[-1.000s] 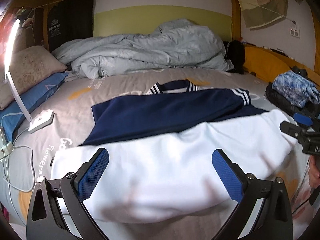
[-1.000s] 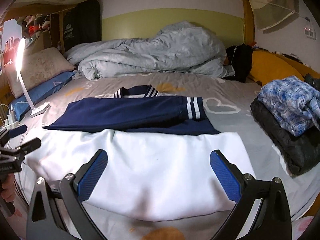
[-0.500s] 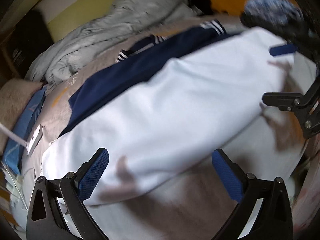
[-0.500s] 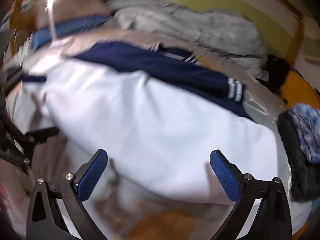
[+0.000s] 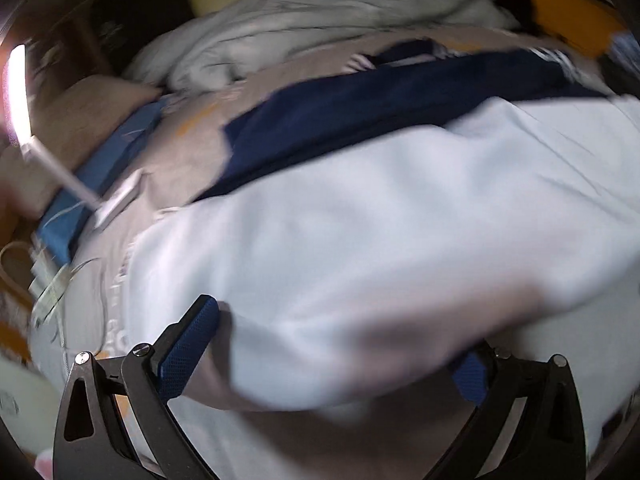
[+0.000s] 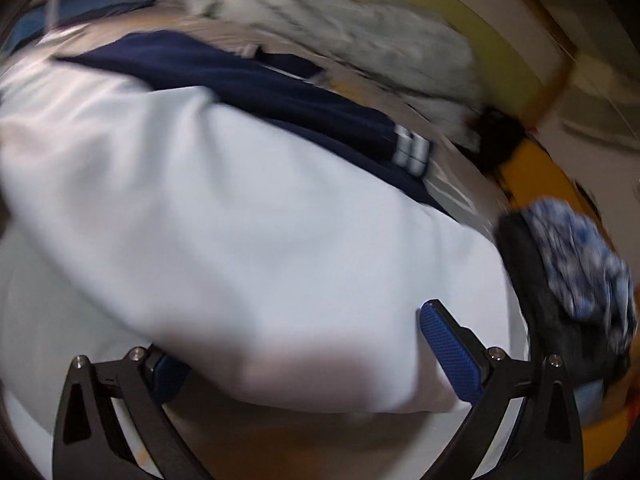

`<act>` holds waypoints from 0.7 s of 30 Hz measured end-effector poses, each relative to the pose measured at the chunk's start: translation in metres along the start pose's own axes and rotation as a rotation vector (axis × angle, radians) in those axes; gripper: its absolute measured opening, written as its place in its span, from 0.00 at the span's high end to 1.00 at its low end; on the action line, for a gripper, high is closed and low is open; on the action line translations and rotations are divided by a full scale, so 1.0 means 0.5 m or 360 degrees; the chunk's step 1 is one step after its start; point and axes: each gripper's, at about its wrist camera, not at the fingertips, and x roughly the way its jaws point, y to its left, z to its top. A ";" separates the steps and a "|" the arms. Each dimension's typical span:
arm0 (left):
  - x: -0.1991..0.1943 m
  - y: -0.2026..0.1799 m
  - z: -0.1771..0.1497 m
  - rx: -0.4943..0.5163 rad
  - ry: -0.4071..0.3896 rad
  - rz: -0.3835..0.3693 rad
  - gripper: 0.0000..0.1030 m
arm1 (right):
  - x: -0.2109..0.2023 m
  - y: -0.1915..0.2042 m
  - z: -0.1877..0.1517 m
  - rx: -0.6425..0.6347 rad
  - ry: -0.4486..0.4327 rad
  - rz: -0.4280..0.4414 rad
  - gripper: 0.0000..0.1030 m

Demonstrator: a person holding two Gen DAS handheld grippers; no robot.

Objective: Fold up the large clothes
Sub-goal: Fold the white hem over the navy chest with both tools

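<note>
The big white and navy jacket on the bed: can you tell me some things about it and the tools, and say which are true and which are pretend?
1. The white and navy jacket lies on the grey bedsheet. True.
2. The left tool is shut tight. False: it is open, with the white hem between its blue pads.
3. The right tool is open. True.
4. The crumpled pale grey duvet covers the jacket. False: it lies beyond it.
5. The blue checked shirt sits on a dark garment. True.
</note>
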 end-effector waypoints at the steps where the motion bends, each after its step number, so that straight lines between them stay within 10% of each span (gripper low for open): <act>1: 0.000 0.008 0.002 -0.0026 -0.0006 0.0009 0.00 | 0.002 -0.011 -0.003 0.0029 0.0003 0.0011 0.01; 9: 0.026 0.056 -0.005 -0.0153 0.0123 0.0144 0.08 | 0.013 -0.043 -0.016 0.0104 0.0039 -0.0123 0.16; 15: -0.032 0.073 -0.001 -0.0265 -0.0085 -0.0021 0.62 | -0.025 -0.049 -0.006 0.0171 -0.0134 -0.0063 0.69; 21: -0.104 0.109 0.022 -0.0387 -0.0273 -0.0124 0.75 | -0.098 -0.065 0.008 0.0292 -0.0383 -0.0075 0.83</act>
